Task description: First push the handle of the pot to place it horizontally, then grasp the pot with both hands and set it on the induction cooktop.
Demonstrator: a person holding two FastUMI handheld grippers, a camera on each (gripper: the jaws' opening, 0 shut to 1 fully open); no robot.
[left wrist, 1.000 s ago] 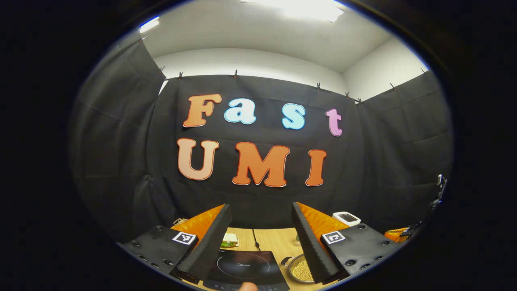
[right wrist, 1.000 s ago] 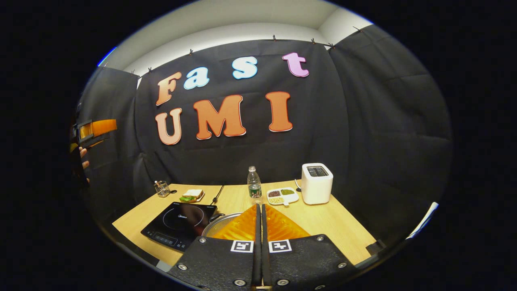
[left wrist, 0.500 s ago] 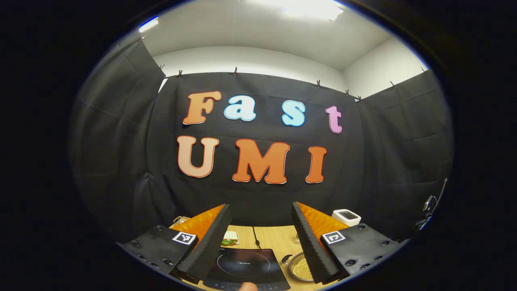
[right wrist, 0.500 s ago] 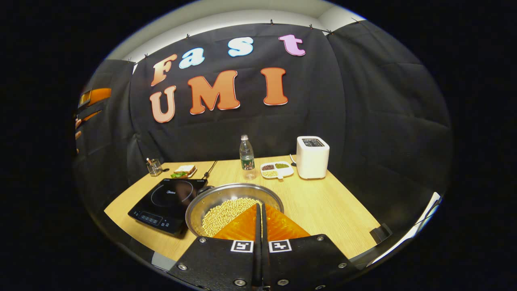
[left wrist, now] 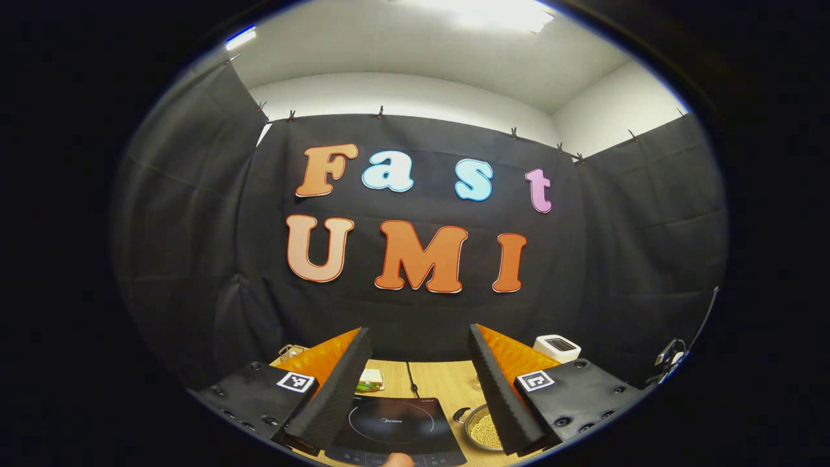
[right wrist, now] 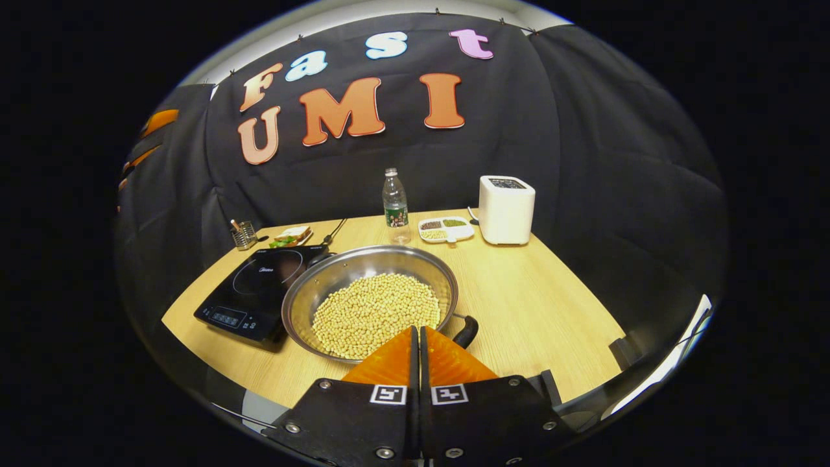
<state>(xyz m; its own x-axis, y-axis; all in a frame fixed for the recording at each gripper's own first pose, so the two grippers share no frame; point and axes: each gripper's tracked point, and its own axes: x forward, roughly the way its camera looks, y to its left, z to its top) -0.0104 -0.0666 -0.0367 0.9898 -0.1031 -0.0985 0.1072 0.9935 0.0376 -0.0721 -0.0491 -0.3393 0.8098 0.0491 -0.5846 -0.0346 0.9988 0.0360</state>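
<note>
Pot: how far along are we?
Early. Nothing looks done: the pot of beans sits on the table beside the cooktop, not on it. In hand: the shut right gripper hovers near the near handle. Left: handle push, two-handed lift; left gripper open, high.

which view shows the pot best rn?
The right gripper view: the whole pot shows, its rim, the beans inside and a black handle just beyond the shut right tool. In the left gripper view, only a sliver of the pot shows beside one finger of the open left tool.
</note>
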